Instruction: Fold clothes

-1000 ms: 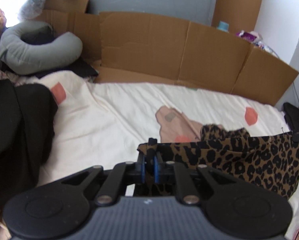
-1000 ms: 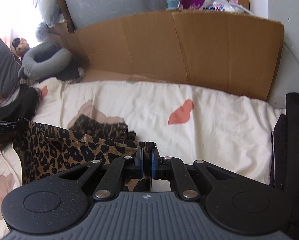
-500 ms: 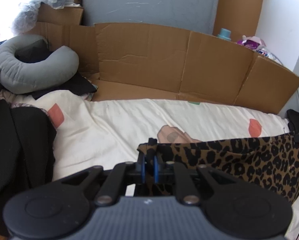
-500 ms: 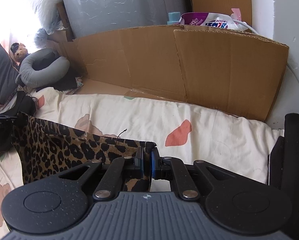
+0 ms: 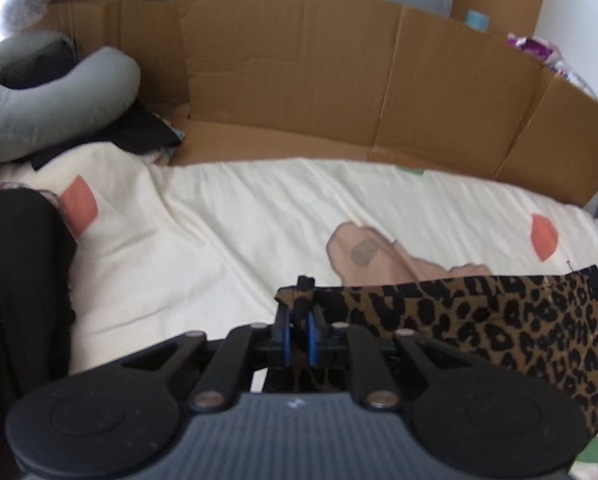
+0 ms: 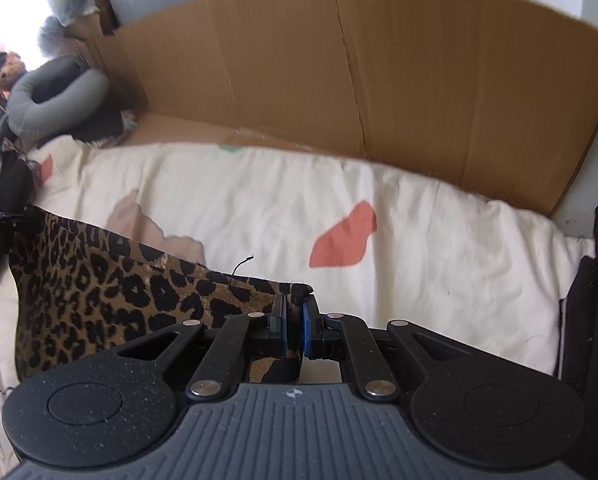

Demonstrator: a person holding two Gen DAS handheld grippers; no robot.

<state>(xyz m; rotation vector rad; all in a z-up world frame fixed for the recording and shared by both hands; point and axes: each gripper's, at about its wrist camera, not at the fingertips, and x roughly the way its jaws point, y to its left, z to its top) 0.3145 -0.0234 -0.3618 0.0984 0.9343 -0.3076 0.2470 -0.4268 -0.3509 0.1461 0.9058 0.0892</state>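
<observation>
One leopard-print garment [image 5: 479, 320] hangs stretched between two grippers: left gripper [image 5: 298, 314] and right gripper [image 6: 295, 316] each clamp a top corner. Bare cream duvet [image 5: 239, 224] fills mid-frame up to the cardboard wall [image 5: 299, 80]. Both have dropped lower than before, nearer the duvet.

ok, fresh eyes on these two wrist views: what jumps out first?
The leopard-print garment, stretched taut between the left gripper and right gripper, each shut on a top corner, above the cream bedsheet. Behind it a brown cardboard wall lines the bed's far edge, with a grey U-shaped pillow at far left.
</observation>
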